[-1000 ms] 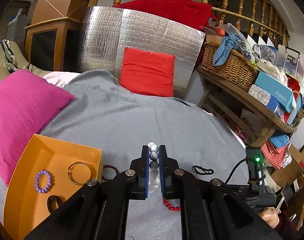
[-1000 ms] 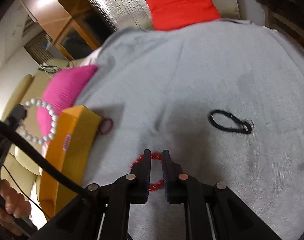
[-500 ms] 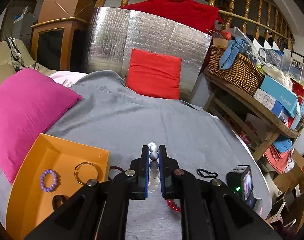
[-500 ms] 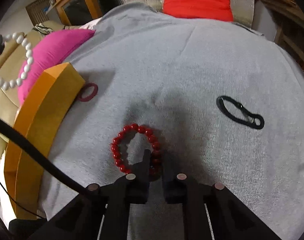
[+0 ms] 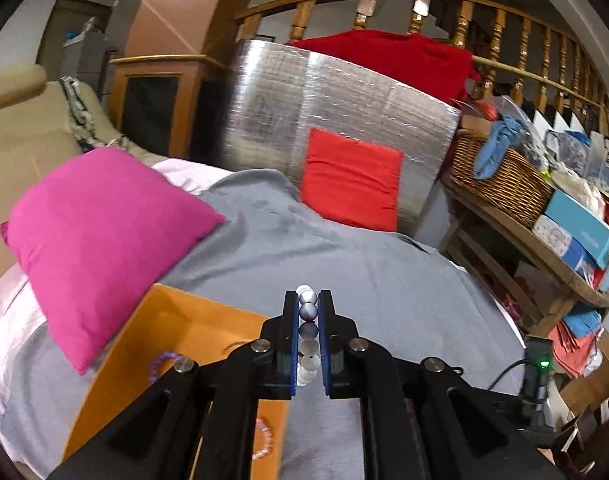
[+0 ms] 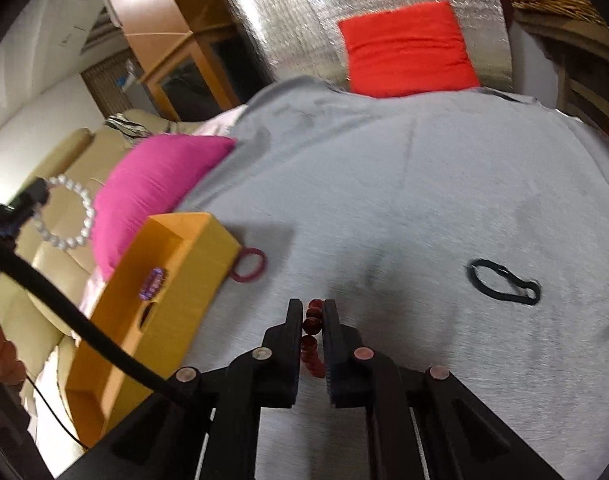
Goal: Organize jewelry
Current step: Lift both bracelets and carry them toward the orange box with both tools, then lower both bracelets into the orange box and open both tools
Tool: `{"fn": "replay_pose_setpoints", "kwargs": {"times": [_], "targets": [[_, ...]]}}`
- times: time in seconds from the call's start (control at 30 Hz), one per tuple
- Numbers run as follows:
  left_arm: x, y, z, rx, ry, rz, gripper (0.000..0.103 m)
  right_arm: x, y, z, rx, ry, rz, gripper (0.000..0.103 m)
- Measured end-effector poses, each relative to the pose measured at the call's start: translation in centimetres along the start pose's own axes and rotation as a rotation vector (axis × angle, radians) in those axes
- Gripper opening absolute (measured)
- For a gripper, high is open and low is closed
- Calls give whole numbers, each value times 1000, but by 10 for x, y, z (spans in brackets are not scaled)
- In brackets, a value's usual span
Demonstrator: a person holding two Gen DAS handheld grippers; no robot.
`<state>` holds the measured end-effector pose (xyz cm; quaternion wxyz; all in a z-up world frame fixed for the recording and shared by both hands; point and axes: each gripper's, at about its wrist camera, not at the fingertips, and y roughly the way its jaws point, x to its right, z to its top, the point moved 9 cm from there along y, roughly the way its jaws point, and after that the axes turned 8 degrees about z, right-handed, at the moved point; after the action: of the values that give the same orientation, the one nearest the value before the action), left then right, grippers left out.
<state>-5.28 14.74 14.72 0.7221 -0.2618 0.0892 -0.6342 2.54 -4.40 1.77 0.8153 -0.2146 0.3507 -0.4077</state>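
My left gripper is shut on a white pearl bracelet, held over the right edge of the orange tray. The bracelet also shows hanging from that gripper in the right wrist view. A purple bead bracelet lies in the tray. My right gripper is shut on a red bead bracelet, lifted above the grey blanket. A dark red ring lies against the tray's corner. A black band lies on the blanket to the right.
A pink pillow lies left of the tray. A red cushion leans on a silver foil panel at the back. A wooden shelf with a wicker basket and boxes stands to the right.
My right gripper has closed on the red bracelet and lifted it off the blanket. My left gripper has moved left, over the tray, still holding the pearls.
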Motion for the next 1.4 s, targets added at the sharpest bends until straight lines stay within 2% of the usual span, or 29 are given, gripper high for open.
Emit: {"fn": "replay_pose_setpoints", "kwargs": {"times": [0.27,0.53,0.73,0.87,1.1,1.4], "targets": [[-40,-6,-5,-9,-10,70,9,-65,-5,12,93,-55,136,11],[-72,-11,-24,-56,-8,120,9,-145,-2,11,124,-126,281,11],[-101,-5,-54,-130,-55,160,9,-194,21,-12,59,-187,363,11],[-113,5,-70,-175,-79,162,9,-214,41,-32,-5,-223,383,11],[-129,31,-100,-294,-112,182,9,-226,80,-67,-147,-261,365,11],[-142,50,-121,-374,-128,207,9,-224,97,-75,-175,-261,344,11]]}}
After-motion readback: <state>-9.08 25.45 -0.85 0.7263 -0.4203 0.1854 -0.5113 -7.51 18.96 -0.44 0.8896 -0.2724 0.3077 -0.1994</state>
